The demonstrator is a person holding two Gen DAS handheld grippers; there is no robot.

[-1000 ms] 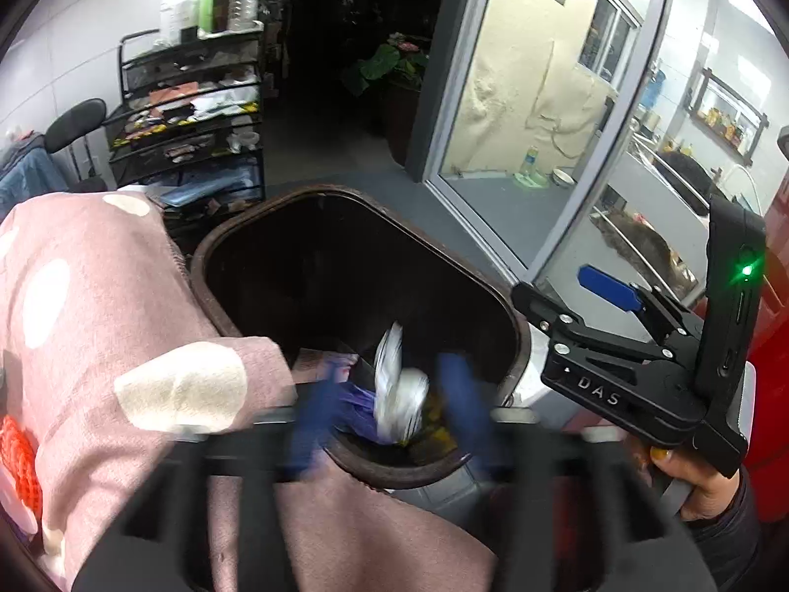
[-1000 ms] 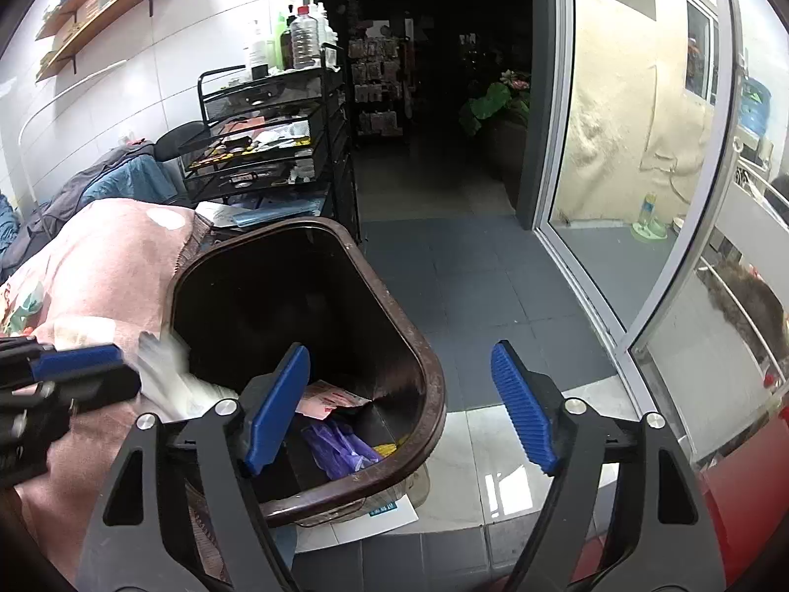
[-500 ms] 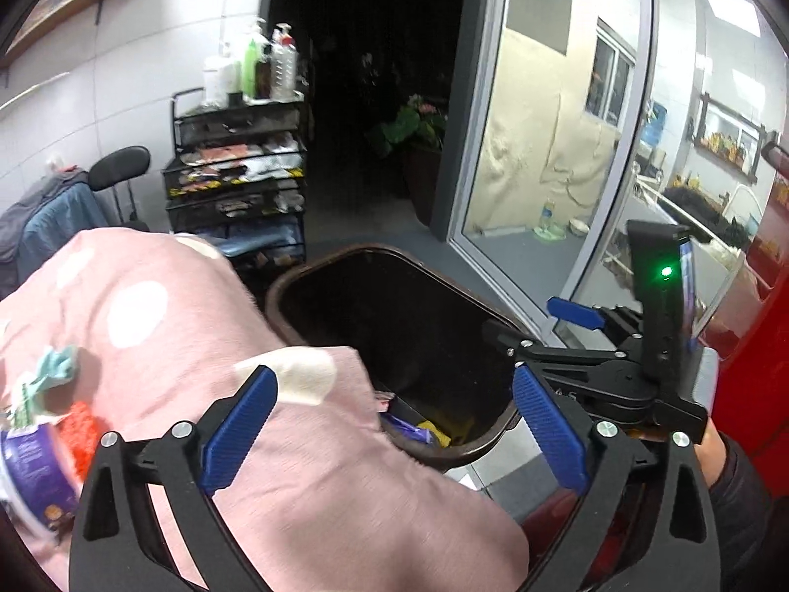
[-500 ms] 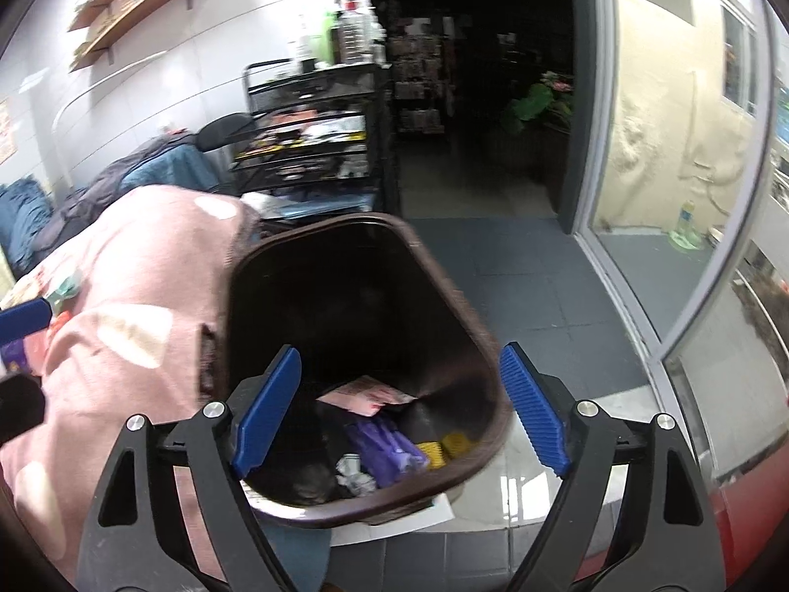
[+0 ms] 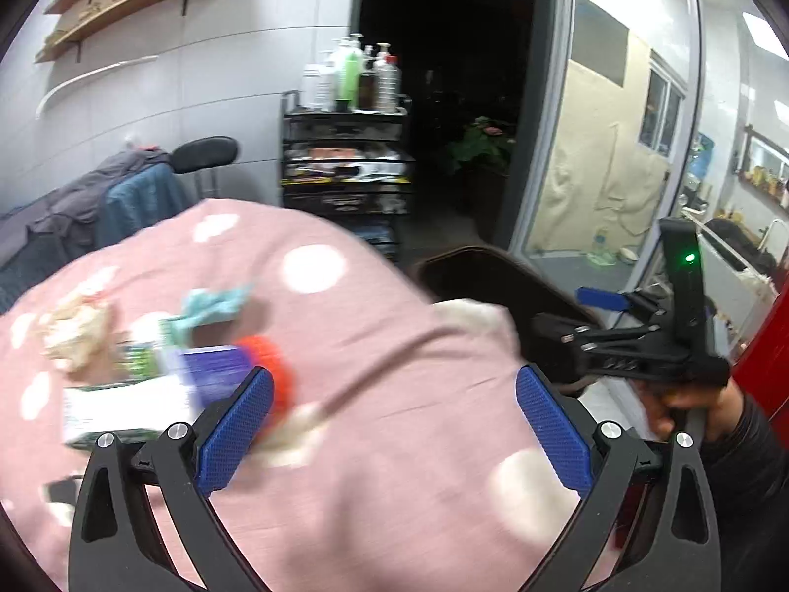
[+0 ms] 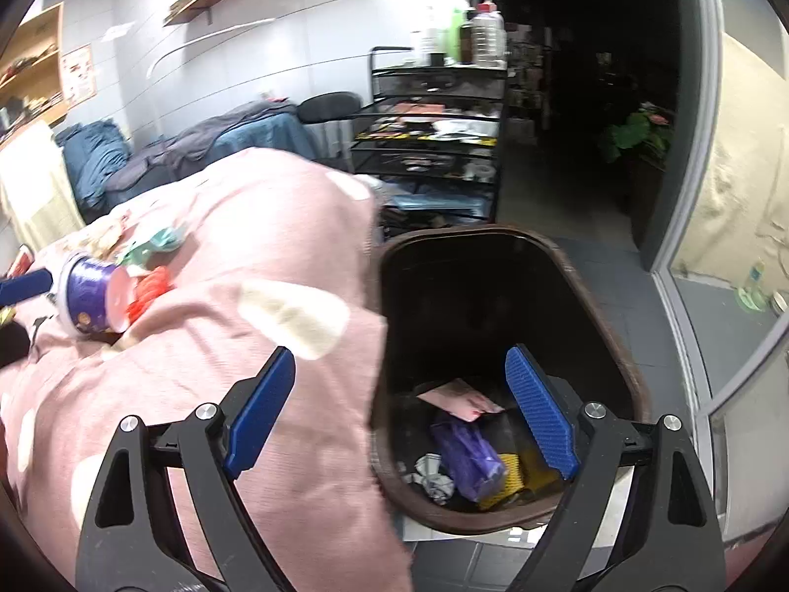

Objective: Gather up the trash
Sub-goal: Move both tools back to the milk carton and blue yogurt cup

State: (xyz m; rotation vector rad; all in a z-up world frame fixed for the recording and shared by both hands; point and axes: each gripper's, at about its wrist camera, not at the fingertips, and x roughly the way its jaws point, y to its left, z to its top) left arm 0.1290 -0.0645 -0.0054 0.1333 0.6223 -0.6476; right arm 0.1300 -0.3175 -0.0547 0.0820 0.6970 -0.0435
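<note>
Left wrist view: the left tongs (image 5: 392, 424) point forward and downward over a pink blanket with white dots (image 5: 394, 345). Their two blue pads stand wide apart with nothing between them but the blanket below. Trash lies in a blurred cluster on the blanket to the left of the left pad: one purple cup (image 5: 217, 377), one orange-red net piece (image 5: 268, 360), one crumpled teal scrap (image 5: 212, 308), one beige crumpled wad (image 5: 79, 333) and one white-and-green packet (image 5: 123, 409). At right, a person's hand (image 5: 685, 402) grips the handle of the right tongs (image 5: 599, 298), seen from the side, with one blue pad showing and one green light lit on the body. The rim of a dark brown trash bin (image 5: 473, 271) shows beyond the blanket's edge.

Right wrist view: the right tongs (image 6: 399, 419) point downward, straddling the blanket's edge and the bin (image 6: 636, 385). Their jaws are opening, and no object is gripped between the two pads. Inside the bin lie one pink paper (image 6: 458, 397), one purple wrapper (image 6: 468, 454), one yellow piece (image 6: 513, 478) and one crumpled white scrap (image 6: 434, 473). On the blanket (image 6: 276, 246) at far left, the purple cup (image 6: 91, 293) lies on its side, the orange-red piece (image 6: 148, 291) touching it and the teal scrap (image 6: 158, 239) just behind. One blue pad of the left tongs (image 6: 24, 286) enters at the left edge, beside the cup.
</note>
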